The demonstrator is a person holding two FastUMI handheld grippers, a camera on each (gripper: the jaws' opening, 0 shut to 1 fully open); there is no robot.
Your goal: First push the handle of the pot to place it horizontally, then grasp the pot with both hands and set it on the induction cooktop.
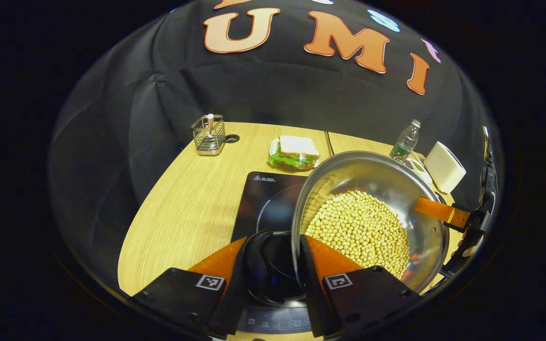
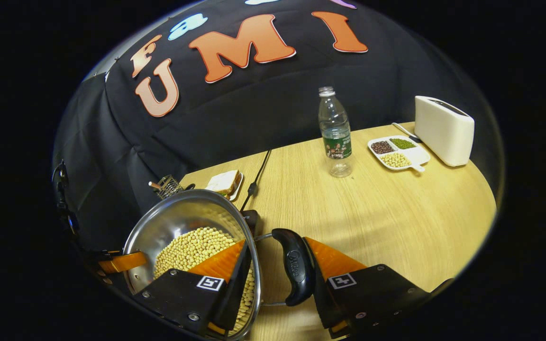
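Pot [image 1: 372,208], full of pale beans, hangs tilted with one edge over the induction cooktop [image 1: 266,199], so the carry looks nearly done and only the set-down is left. Left gripper [image 1: 273,265] pinches the rim at the cooktop-side handle; right gripper [image 2: 277,270] pinches the rim at the handle [image 2: 296,272] farthest from the cooktop.

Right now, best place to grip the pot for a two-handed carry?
Its black loop handles: left gripper and right gripper each come in from their own side, one finger inside the rim, one outside the handle. The pot is wide and full of beans; opposite holds should keep it level.
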